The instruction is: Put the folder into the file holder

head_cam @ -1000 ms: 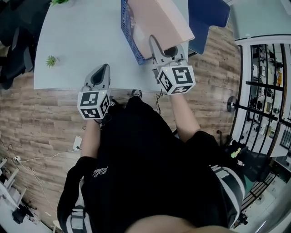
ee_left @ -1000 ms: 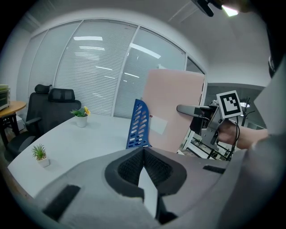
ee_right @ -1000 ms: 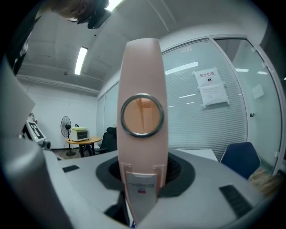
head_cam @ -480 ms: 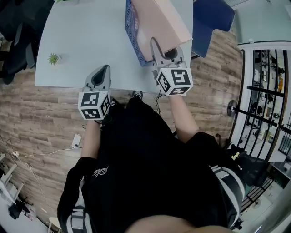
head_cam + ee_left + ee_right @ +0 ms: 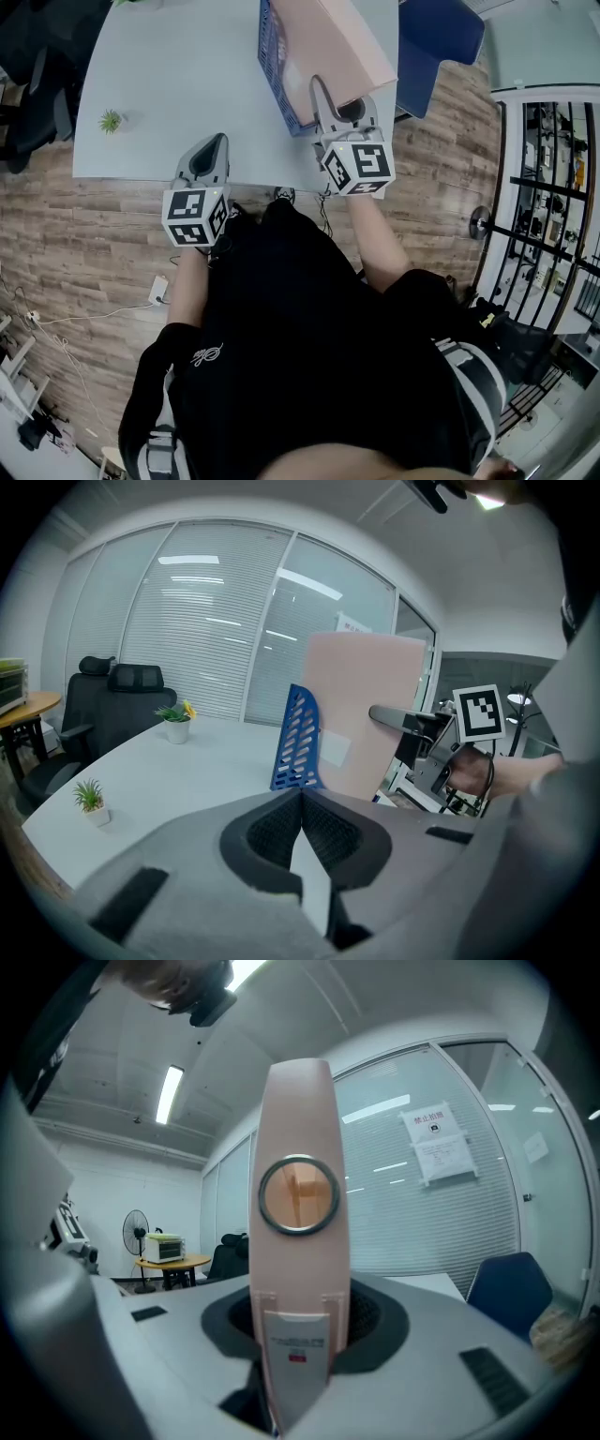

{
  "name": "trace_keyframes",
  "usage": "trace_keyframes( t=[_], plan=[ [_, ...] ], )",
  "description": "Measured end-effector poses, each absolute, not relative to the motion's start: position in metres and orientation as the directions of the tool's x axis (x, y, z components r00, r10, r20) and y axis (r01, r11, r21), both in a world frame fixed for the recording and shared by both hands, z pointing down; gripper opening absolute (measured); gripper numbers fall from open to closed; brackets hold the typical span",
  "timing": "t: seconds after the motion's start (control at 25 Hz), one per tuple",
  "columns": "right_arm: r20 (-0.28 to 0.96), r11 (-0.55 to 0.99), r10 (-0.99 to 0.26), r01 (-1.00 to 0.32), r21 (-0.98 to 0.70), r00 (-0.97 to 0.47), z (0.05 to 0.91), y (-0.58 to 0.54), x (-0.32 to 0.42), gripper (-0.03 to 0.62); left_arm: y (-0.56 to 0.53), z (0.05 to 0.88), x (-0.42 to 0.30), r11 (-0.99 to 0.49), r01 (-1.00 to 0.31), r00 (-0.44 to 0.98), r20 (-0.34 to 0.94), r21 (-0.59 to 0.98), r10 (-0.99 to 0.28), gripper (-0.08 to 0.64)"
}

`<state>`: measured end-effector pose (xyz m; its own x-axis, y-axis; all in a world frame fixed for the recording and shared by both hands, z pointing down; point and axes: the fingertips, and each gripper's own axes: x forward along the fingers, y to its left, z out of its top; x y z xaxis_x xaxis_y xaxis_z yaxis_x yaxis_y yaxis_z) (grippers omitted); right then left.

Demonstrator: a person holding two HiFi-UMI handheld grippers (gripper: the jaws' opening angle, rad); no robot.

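Observation:
A pink folder [image 5: 330, 42] stands upright at the table's near right, its spine with a round finger hole [image 5: 298, 1194] facing me. My right gripper [image 5: 330, 105] is shut on the lower part of that spine [image 5: 298, 1354]. The blue perforated file holder [image 5: 273, 66] stands on the table right beside the folder's left face, and in the left gripper view the folder [image 5: 364, 714] rises behind the holder [image 5: 298, 738]. Whether the folder's bottom edge is inside the holder is hidden. My left gripper [image 5: 210, 148] hovers at the table's front edge, shut and holding nothing [image 5: 300, 803].
The white table [image 5: 178, 84] carries a small green plant [image 5: 111, 120] at its left and a flowerpot [image 5: 176, 721] farther back. A blue chair [image 5: 437, 37] stands right of the table, and a black office chair [image 5: 117, 710] is at the far left.
The head view has shifted a little. The right gripper still holds the folder in about the same place by the holder, and the left gripper has stayed put.

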<state>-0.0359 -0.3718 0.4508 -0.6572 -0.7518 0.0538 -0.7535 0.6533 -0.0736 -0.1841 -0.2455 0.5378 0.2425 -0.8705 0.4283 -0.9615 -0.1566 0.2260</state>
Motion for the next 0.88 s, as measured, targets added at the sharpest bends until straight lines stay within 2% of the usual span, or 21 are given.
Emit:
trace_keyframes(
  t=[0.36, 0.88],
  plan=[
    [0.042, 0.637, -0.765, -0.764, -0.103, -0.643, 0.463, -0.371, -0.037, 0.135, -0.239, 0.542, -0.191, -0.146, -0.965, 0.232, 0.457, 0.216, -0.858, 0.002],
    [0.103, 0.638, -0.757, -0.764, -0.097, -0.645, 0.486, -0.364, -0.042, 0.14, -0.246, 0.547, -0.18, -0.176, -0.959, 0.262, 0.465, 0.221, -0.846, 0.002]
  ],
)
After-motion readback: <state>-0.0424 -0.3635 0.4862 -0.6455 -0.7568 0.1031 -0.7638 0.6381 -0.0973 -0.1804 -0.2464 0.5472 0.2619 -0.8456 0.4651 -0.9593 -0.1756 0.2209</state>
